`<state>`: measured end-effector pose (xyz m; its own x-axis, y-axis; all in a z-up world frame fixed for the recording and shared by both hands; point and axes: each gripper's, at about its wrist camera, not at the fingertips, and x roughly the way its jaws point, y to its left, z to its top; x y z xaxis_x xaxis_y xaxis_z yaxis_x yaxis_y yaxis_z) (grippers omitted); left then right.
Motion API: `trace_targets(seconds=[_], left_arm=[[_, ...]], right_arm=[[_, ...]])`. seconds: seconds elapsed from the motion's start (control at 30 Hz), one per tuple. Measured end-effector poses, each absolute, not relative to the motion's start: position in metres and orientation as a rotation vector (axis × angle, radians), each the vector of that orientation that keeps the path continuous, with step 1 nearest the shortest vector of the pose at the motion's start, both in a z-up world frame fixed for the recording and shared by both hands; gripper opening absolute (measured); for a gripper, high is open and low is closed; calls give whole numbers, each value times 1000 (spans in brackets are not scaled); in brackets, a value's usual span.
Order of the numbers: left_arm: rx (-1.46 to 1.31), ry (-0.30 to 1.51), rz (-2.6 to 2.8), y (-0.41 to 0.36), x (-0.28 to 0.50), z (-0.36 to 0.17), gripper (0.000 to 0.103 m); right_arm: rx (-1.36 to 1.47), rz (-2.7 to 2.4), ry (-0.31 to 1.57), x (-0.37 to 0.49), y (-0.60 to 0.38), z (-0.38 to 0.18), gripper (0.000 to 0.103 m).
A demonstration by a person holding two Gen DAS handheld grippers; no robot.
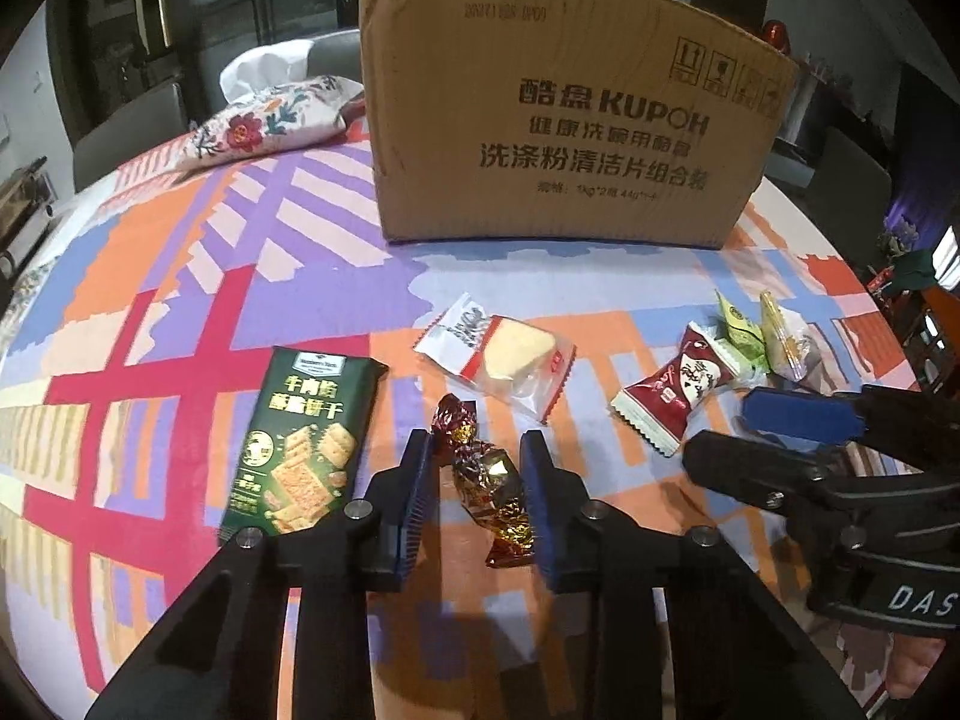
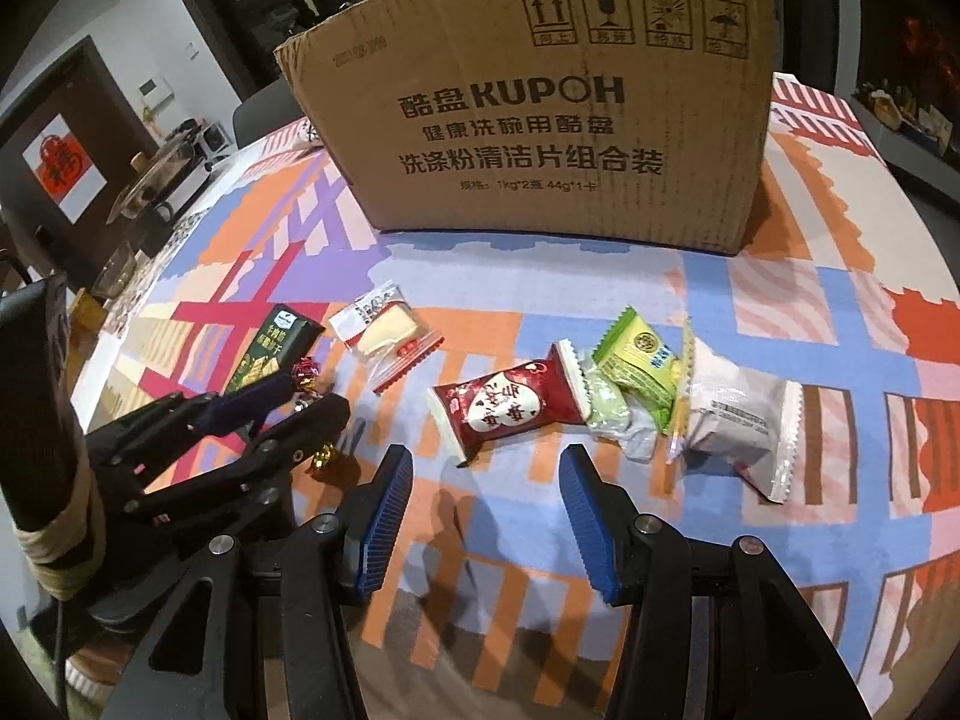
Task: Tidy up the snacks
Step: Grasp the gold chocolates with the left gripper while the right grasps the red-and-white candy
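Observation:
My left gripper (image 1: pixel 477 450) is open, its jaws on either side of a foil-wrapped candy (image 1: pixel 489 480) that lies on the table; they do not press it. A green cracker pack (image 1: pixel 300 441) lies left of it, a white-and-red cake packet (image 1: pixel 501 354) beyond. My right gripper (image 2: pixel 486 468) is open and empty, low over the cloth, just short of a red heart-print snack (image 2: pixel 507 402). Right of that lie a green packet (image 2: pixel 639 363) and a white packet (image 2: pixel 741 414). The cardboard box (image 2: pixel 540 120) stands behind them.
A colourful patterned tablecloth (image 1: pixel 180 276) covers the table. A floral tissue pouch (image 1: pixel 270 120) sits at the far left beside the box. Glassware and a pot (image 2: pixel 150 192) stand at the table's left edge. The left gripper shows in the right wrist view (image 2: pixel 282 402).

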<state>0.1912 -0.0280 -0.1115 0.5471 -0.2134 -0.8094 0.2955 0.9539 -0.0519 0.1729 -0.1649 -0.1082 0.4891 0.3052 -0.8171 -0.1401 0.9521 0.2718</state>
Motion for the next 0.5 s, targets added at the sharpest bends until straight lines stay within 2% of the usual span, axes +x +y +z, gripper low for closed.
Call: trace_targets(seconds=[0.03,0.5], left_arm=[[94,948,-307,-28,191,-112,22],[67,904,-274,-12,185,-93,22]], right_arm=[[177,277,1031,174,-163,-109,52],[204,289,1049,202,-152,-115,52]])
